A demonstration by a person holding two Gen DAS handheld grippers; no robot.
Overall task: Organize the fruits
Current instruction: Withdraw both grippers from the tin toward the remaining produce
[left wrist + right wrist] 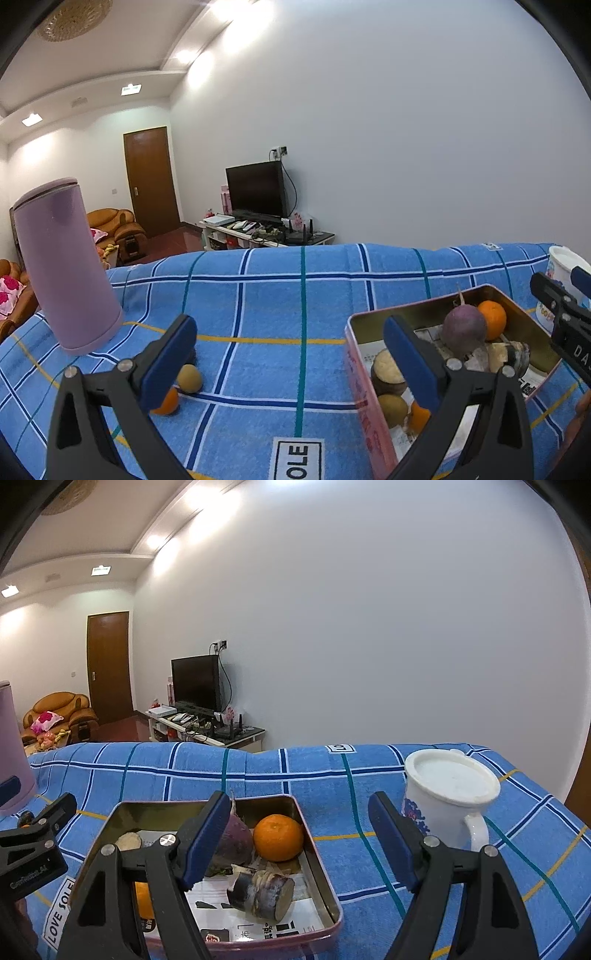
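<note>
Both tongs stand apart, holding nothing. The left tongs [291, 354] tilt slightly down over the blue checked cloth [258, 295], a small orange tangerine [168, 402] beside their left finger. The right tongs [299, 834] hover over the shallow pink metal tin [321, 871] holding a round orange [277, 837].

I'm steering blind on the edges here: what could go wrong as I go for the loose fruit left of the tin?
1. The tall purple canister stands just beyond the loose orange and small brown fruit; a wide sweep with the open left tongs could knock it over.
2. Both fruits are round and may roll off the cloth.
3. The tin is crowded, so drops may bounce out.
</note>
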